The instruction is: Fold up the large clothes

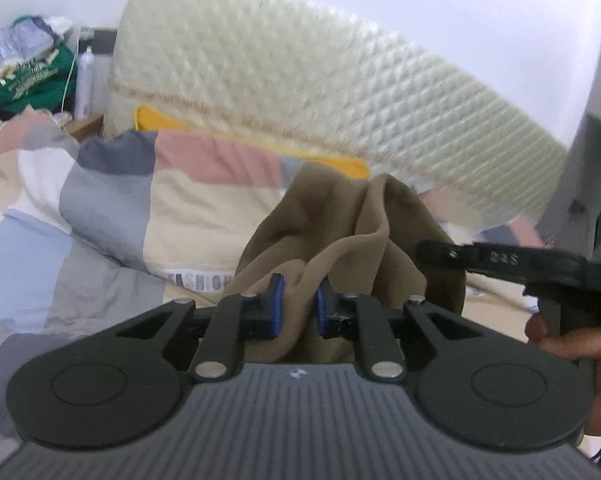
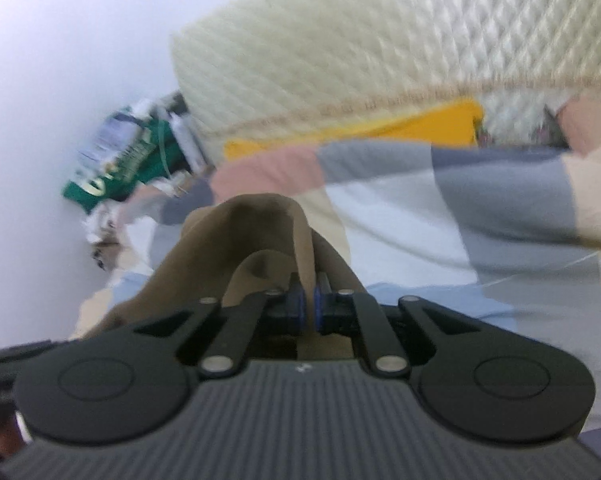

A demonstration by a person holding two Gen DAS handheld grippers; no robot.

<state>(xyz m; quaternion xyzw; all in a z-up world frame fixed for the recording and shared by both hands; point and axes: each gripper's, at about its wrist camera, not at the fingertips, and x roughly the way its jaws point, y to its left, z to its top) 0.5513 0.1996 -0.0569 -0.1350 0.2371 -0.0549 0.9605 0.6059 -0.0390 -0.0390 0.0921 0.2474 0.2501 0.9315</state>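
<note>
The brown garment (image 1: 340, 232) hangs bunched above the patchwork bedding (image 1: 112, 208), pinched by both tongs: left tongs (image 1: 298, 312) clamped on one fold, right tongs (image 2: 308, 312) clamped on another close by, likely so it can be lifted clear and spread for folding

Both grippers' fingers (image 1: 277, 306) (image 2: 298, 308) pinched nearly together.

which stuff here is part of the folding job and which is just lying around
In the job:
- brown garment
- left gripper, shut on it
- right gripper, shut on it

Lying about:
- patchwork quilt
- yellow pillow
- quilted mattress
- green bag
- white bottle
</note>
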